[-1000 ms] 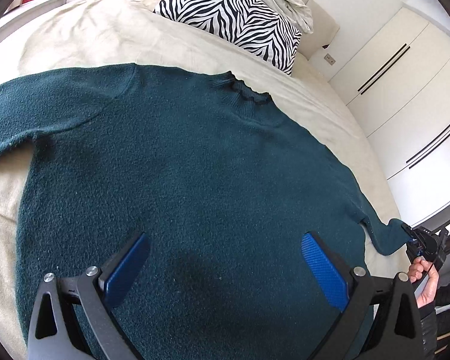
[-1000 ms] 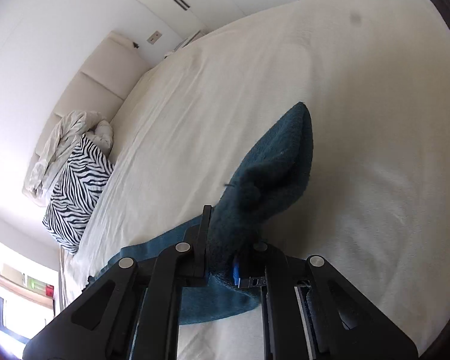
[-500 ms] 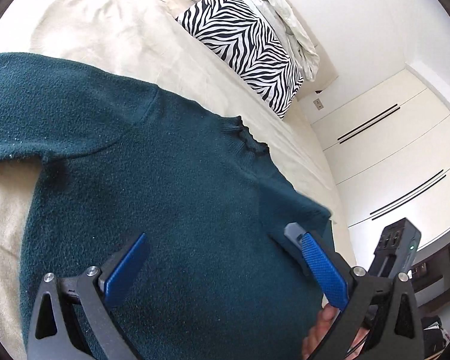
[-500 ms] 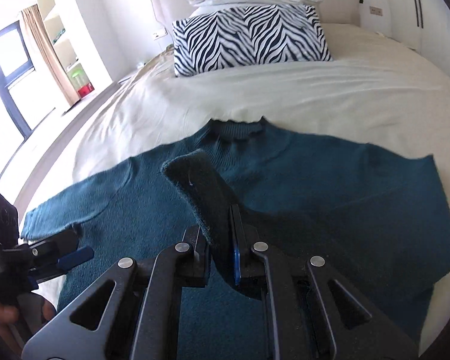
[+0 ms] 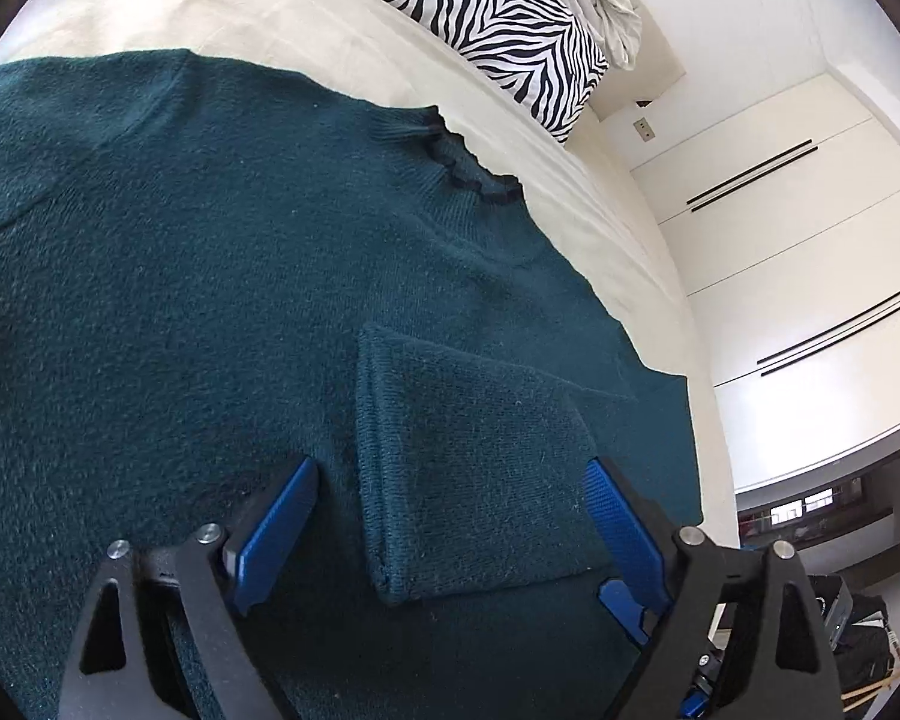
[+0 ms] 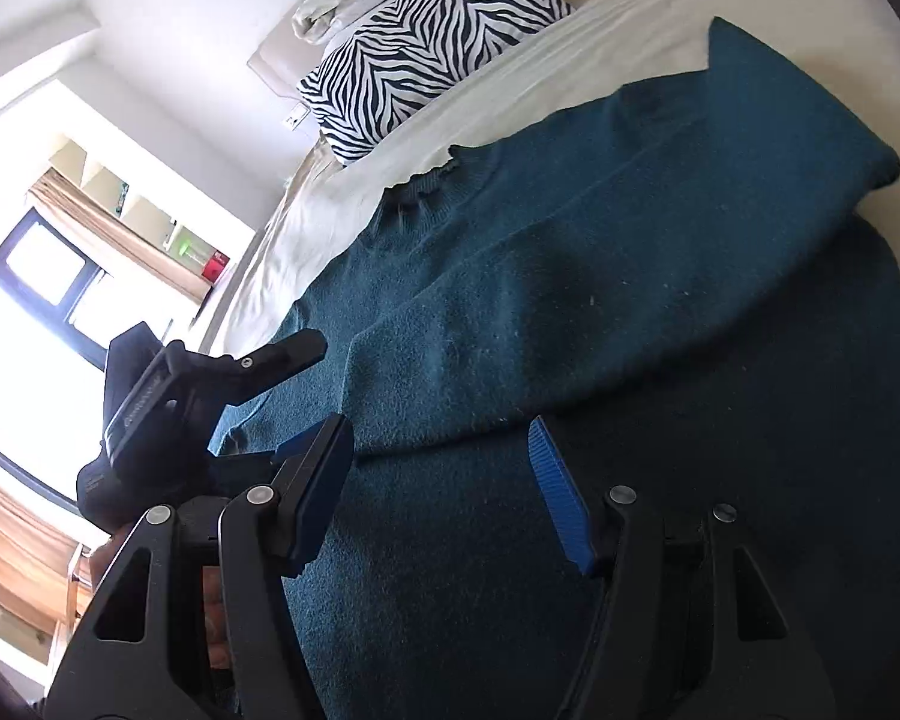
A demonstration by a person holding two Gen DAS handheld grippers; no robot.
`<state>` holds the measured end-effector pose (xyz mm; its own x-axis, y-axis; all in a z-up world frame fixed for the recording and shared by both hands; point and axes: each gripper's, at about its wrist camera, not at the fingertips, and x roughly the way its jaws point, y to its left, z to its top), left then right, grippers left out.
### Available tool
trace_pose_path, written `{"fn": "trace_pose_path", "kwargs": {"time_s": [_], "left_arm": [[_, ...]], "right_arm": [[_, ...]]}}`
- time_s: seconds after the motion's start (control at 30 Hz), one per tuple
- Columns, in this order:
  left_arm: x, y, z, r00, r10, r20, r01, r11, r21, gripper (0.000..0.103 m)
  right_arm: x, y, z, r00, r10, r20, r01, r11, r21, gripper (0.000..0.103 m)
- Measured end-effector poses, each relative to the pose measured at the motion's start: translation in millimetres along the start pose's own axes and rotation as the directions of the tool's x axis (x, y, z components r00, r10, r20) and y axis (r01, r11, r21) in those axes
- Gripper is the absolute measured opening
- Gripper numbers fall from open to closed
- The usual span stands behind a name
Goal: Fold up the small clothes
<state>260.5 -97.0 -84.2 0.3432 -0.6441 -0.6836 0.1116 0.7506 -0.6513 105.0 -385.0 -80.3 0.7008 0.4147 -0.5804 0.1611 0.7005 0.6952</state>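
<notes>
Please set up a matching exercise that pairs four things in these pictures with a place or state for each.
Things:
1. sweater sleeve
2. zebra-print pillow
3. right gripper
4. sweater collar

Places or states:
A. at the head of the bed, beyond the sweater
B. open, holding nothing
C. folded across the sweater's body
D. ruffled edge, pointing toward the pillow

Pairs: 1-C, 2-A, 3-B, 4-D
</notes>
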Motion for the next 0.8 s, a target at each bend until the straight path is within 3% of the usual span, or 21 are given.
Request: {"fn": "trace_pose_path", "kwargs": {"time_s": [0.03, 0.1, 0.17, 0.2, 0.27, 0.33, 0.5, 0.73, 0.8], "left_arm": [[3.9, -3.8, 0.7, 1.000, 0.022, -0.013, -0.022, 1.000, 0.016, 0.073], [9.0, -9.4, 1.5, 0.996, 0.085, -0.024, -0.084, 0.996, 0.042, 0.034], [10.1, -12.3, 3.6, 0.992, 0.122, -0.023, -0.120, 0.990, 0.073, 0.022], [7.4, -11.7, 6.3, 0.994, 0.109, -0.017, -0.107, 0.991, 0.076, 0.009], [-6.7, -8.9, 14.8, 0.996, 0.084, 0.025, -0.085, 0.994, 0.068, 0.009], [-28.5, -7.7, 24.0, 0.991, 0.063, 0.119, -0.071, 0.995, 0.070, 0.009], [-57.9, 16.8, 40.4, 0.960, 0.092, 0.263, -0.109, 0.993, 0.054, 0.009], [-31.9, 66.6, 36.6, 0.961, 0.151, 0.231, -0.154, 0.988, -0.006, 0.009], [-23.1, 75.8, 31.7, 0.962, 0.139, 0.236, -0.140, 0.990, -0.012, 0.012]], "right_arm": [[-9.4, -10.4, -2.1, 1.000, 0.015, 0.014, -0.015, 0.999, 0.037, 0.060], [-24.0, -29.2, -0.1, 0.998, 0.040, 0.051, -0.046, 0.993, 0.109, 0.060], [-35.6, -46.2, 4.6, 0.994, 0.057, 0.092, -0.072, 0.983, 0.168, 0.060], [-39.5, -54.3, 6.9, 0.993, 0.052, 0.106, -0.072, 0.979, 0.191, 0.060], [-47.1, -71.3, 9.6, 0.992, 0.044, 0.120, -0.071, 0.969, 0.235, 0.060], [-53.5, -84.3, 10.7, 0.989, 0.052, 0.138, -0.088, 0.959, 0.270, 0.060], [-62.5, -94.2, 14.9, 0.984, 0.075, 0.161, -0.123, 0.941, 0.315, 0.060], [-33.7, -79.2, 38.9, 0.987, 0.083, 0.136, -0.126, 0.929, 0.349, 0.060], [-21.8, -77.3, 48.9, 0.989, 0.082, 0.123, -0.121, 0.927, 0.355, 0.060]]}}
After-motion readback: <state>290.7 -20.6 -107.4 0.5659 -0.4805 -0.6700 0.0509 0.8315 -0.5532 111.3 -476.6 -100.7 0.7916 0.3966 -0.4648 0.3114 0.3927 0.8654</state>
